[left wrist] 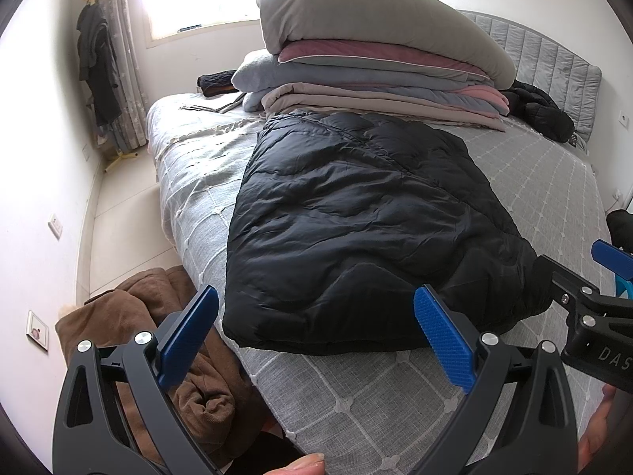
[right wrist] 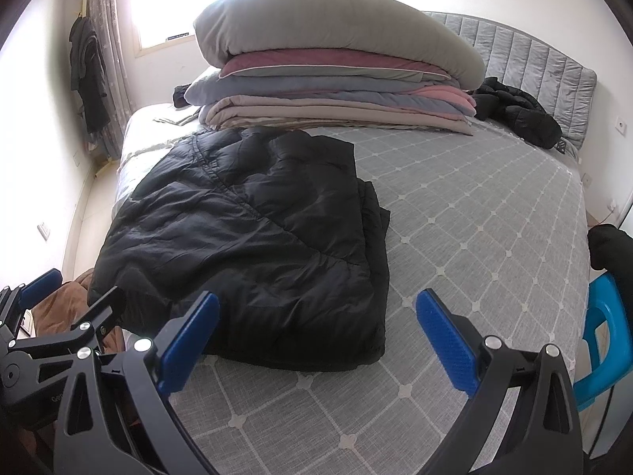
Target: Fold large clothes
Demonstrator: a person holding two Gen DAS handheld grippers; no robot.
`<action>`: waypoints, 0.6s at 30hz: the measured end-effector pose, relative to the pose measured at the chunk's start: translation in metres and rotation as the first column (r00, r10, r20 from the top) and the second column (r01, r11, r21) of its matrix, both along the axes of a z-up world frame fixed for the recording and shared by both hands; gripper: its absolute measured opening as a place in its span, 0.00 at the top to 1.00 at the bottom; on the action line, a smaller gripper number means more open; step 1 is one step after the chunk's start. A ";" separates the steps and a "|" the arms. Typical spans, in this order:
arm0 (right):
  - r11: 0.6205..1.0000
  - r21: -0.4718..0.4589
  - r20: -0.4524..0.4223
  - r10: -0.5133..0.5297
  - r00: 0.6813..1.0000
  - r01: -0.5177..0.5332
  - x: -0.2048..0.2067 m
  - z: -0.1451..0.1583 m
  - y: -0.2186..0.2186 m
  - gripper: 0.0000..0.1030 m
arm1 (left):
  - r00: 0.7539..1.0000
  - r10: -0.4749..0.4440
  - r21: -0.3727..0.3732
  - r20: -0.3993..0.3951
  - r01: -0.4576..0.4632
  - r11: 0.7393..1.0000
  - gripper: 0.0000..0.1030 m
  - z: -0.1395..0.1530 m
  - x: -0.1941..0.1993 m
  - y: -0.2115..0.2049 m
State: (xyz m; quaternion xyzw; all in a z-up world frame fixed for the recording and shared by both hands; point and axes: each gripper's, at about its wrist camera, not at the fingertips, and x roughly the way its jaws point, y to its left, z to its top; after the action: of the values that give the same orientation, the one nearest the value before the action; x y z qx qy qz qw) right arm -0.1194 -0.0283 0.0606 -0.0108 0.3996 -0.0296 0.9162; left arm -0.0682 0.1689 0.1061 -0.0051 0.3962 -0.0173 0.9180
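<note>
We are looking along both tools toward a bed (left wrist: pixel 534 182) covered in a grey sheet with a pale diamond pattern. Our left tool (left wrist: pixel 316 340) is released, its two blue-padded fingers (left wrist: pixel 445 340) spread wide apart and holding nothing. It hovers just above the near edge of the bed, in front of the coat's hem. Our right tool (right wrist: pixel 316 342) is likewise released, jaws wide and empty, hovering over bare sheet just to the right of the coat's near corner.

The task's garment, a black puffer coat (left wrist: pixel 356 221), lies flat on the left half of the bed, folded into a long, roughly rectangular shape that runs from the near edge back toward the bedding pile. From the right wrist view we see its right side stacked in layers, and a stitched seam running diagonally across the top.

Behind the coat, a pile of folded bedding (left wrist: pixel 379 83) sits across the bed: beige, grey-blue and pink layers, with a plump grey duvet on top. A second black jacket (left wrist: pixel 542 111) lies crumpled to the right of the pile, against the padded grey headboard (left wrist: pixel 554 59).

On the floor beside the bed's left edge lies a brown garment (left wrist: pixel 158 316). Dark clothes (left wrist: pixel 97 63) hang by the curtain near a bright window. At the far right of the right wrist view stands a blue plastic stool (right wrist: pixel 605 324).
</note>
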 end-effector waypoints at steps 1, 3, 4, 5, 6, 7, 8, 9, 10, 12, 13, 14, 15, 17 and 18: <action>1.000 -0.001 0.000 0.001 1.000 -0.001 0.000 0.000 0.000 0.07 | 1.000 0.000 0.000 0.000 0.000 1.000 0.07 0.000 0.000 0.000; 1.000 0.000 -0.001 0.002 1.000 -0.002 0.000 0.000 0.000 0.07 | 1.000 0.000 0.000 0.000 0.000 1.000 0.07 0.000 0.000 0.000; 1.000 -0.002 -0.002 0.002 1.000 -0.002 0.000 -0.001 0.000 0.07 | 1.000 0.000 0.000 -0.001 0.000 1.000 0.07 0.000 0.000 0.000; 1.000 -0.002 -0.002 0.002 1.000 -0.002 0.001 -0.001 0.000 0.07 | 1.000 0.000 0.000 -0.001 0.000 1.000 0.07 0.000 0.000 0.000; 1.000 -0.002 -0.004 0.004 1.000 -0.004 0.001 -0.001 0.000 0.07 | 1.000 -0.002 0.001 -0.001 0.002 1.000 0.07 0.000 0.000 0.000; 1.000 -0.002 -0.005 0.004 1.000 -0.004 0.001 -0.001 0.000 0.07 | 1.000 -0.002 0.001 -0.002 0.002 1.000 0.07 -0.001 0.000 -0.001; 1.000 -0.003 -0.006 0.005 1.000 -0.005 0.001 -0.002 -0.001 0.07 | 1.000 -0.006 0.001 -0.002 0.006 1.000 0.07 -0.001 0.001 0.000; 1.000 -0.003 -0.006 0.006 1.000 -0.006 0.001 -0.002 -0.001 0.07 | 1.000 -0.006 0.001 -0.002 0.006 1.000 0.07 -0.001 0.001 0.000; 1.000 -0.003 -0.007 0.007 1.000 -0.007 0.001 -0.002 -0.001 0.07 | 1.000 -0.006 0.001 -0.002 0.006 1.000 0.07 -0.001 0.001 0.000; 1.000 -0.004 -0.008 0.008 1.000 -0.008 0.002 -0.002 -0.001 0.07 | 1.000 -0.005 0.002 -0.003 0.005 1.000 0.07 -0.001 0.000 -0.001; 1.000 -0.004 -0.008 0.007 1.000 -0.007 0.002 -0.002 -0.001 0.07 | 1.000 -0.008 0.003 -0.004 0.008 1.000 0.07 -0.002 0.001 0.000; 1.000 -0.003 -0.009 0.007 1.000 -0.007 0.001 -0.002 -0.002 0.07 | 1.000 -0.010 0.003 -0.004 0.010 1.000 0.07 -0.002 0.001 0.000; 1.000 -0.003 -0.009 0.008 1.000 -0.008 0.002 -0.002 -0.002 0.07 | 1.000 -0.012 0.004 -0.004 0.012 1.000 0.07 -0.002 0.002 0.000; 1.000 -0.003 -0.011 0.009 1.000 -0.009 0.002 -0.003 -0.003 0.07 | 1.000 -0.012 0.004 -0.005 0.012 1.000 0.07 -0.003 0.002 0.000; 1.000 -0.003 -0.011 0.009 1.000 -0.009 0.003 -0.003 -0.003 0.07 | 1.000 -0.012 0.004 -0.006 0.012 1.000 0.07 -0.003 0.002 0.000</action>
State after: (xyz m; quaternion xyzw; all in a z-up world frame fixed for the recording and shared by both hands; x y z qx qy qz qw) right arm -0.1168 -0.0309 0.0581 -0.0141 0.4044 -0.0258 0.9141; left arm -0.0665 0.1689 0.1035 -0.0011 0.3989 -0.0219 0.9167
